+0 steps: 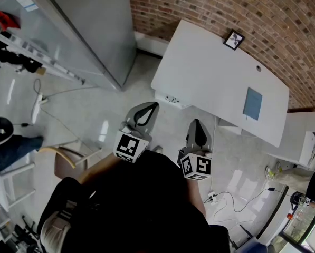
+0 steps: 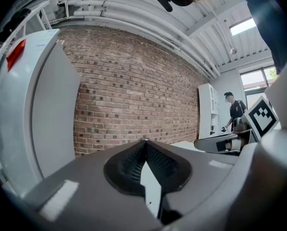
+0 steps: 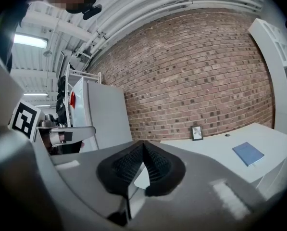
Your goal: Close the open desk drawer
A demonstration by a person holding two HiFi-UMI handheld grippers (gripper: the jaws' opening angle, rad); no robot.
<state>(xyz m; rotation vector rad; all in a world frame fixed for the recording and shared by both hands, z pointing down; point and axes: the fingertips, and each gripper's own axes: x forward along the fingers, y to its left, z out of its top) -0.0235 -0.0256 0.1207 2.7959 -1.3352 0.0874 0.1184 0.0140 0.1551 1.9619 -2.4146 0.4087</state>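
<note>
Your left claw (image 1: 149,108) is closed, tips together, and it grips nothing; your right claw (image 1: 196,122) is also closed and empty. In the gripper views the pads (image 2: 133,162) meet at the tip, with only air and brick wall (image 2: 133,95) past them. Both claws hang side by side, short of the near edge of the desk (image 1: 210,73), pointing toward it and touching nothing.

On the desk, a blue notebook (image 1: 253,103) lies toward its right end, and a small picture frame (image 1: 234,39) stands at its far edge, by the wall. A white block (image 1: 170,98) juts out from under the desk's near left corner; it may be the drawer, but I cannot tell, nor whether it stands out or is pushed in.

So I judge that this fits two stages: coming toward the desk to push, or drawing away with the drawer shut. Closed tips suit a flat push; first you need a clear look under the desk's near edge.
</note>
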